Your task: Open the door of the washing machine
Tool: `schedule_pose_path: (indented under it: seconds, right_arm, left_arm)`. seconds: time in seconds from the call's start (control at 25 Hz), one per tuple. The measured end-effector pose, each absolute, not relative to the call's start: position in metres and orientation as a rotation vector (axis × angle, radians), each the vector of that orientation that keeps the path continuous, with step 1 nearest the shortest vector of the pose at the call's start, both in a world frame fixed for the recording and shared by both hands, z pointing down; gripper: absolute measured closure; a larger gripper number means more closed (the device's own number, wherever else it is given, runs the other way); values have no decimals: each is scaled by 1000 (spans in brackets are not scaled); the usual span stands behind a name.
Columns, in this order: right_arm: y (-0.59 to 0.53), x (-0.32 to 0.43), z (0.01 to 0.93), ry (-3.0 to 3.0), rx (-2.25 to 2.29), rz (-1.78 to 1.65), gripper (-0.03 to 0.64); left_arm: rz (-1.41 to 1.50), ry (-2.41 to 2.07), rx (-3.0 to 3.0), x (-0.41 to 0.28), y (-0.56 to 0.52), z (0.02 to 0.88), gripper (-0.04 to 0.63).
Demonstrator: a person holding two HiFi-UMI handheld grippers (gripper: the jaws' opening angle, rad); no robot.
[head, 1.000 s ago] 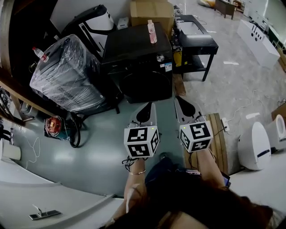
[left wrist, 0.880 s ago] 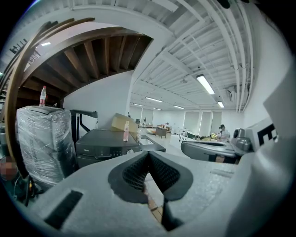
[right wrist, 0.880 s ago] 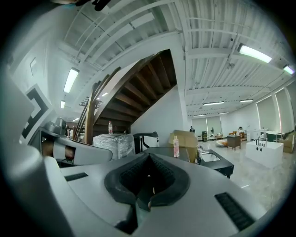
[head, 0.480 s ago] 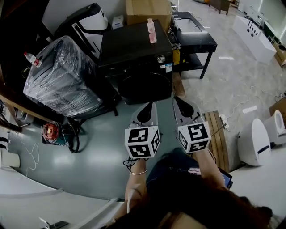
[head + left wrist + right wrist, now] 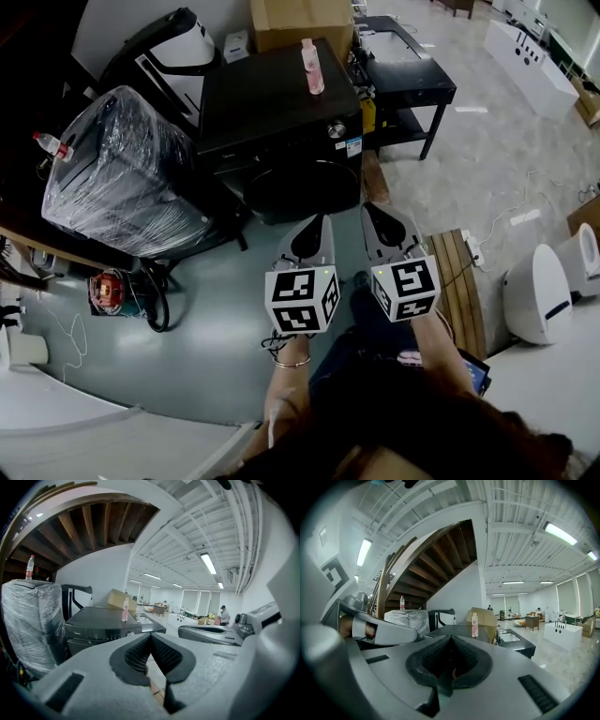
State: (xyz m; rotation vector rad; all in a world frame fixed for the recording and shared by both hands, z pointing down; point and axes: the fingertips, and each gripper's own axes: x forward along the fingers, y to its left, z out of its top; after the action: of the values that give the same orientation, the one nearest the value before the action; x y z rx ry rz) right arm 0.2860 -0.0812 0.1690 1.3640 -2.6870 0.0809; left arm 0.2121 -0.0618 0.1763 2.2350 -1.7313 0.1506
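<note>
Since the earlier frame, both tongs are being carried nearer to the washing machine (image 5: 272, 103), which is now being shown larger in the head view. In that view the left tongs (image 5: 317, 223) and the right tongs (image 5: 371, 210) are being held side by side above the floor (image 5: 187, 309), pointing toward 12 o'clock. They are near the machine's round door (image 5: 305, 190), which is lying closed in the front face, and neither is touching it. A pink bottle (image 5: 310, 67) is standing upright on the machine's top. A plastic-wrapped appliance (image 5: 122, 173) is sitting at the machine's 9 o'clock, a cardboard box (image 5: 300, 19) at its 12 o'clock, and a black counter (image 5: 427, 94) at its 2 o'clock.

In the left gripper view the left tongs (image 5: 150, 637) are being held together at the tips, with nothing between them. The washing machine is being shown at 10 o'clock beyond them, apart from them, and the right tongs at 3 o'clock.

In the right gripper view the right tongs (image 5: 450, 639) are likewise being kept pressed together and empty. The machine's top and the bottle are being shown at 12 o'clock, just past the tips, with the left tongs at 9 o'clock.
</note>
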Motion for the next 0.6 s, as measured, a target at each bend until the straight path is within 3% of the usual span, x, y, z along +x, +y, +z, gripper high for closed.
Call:
schedule_pose_path:
  seconds: [0.6]
  right_arm:
    - [-201, 274, 204, -2657, 1238, 119, 617]
  left_arm:
    - [208, -1743, 2169, 213, -180, 208, 581]
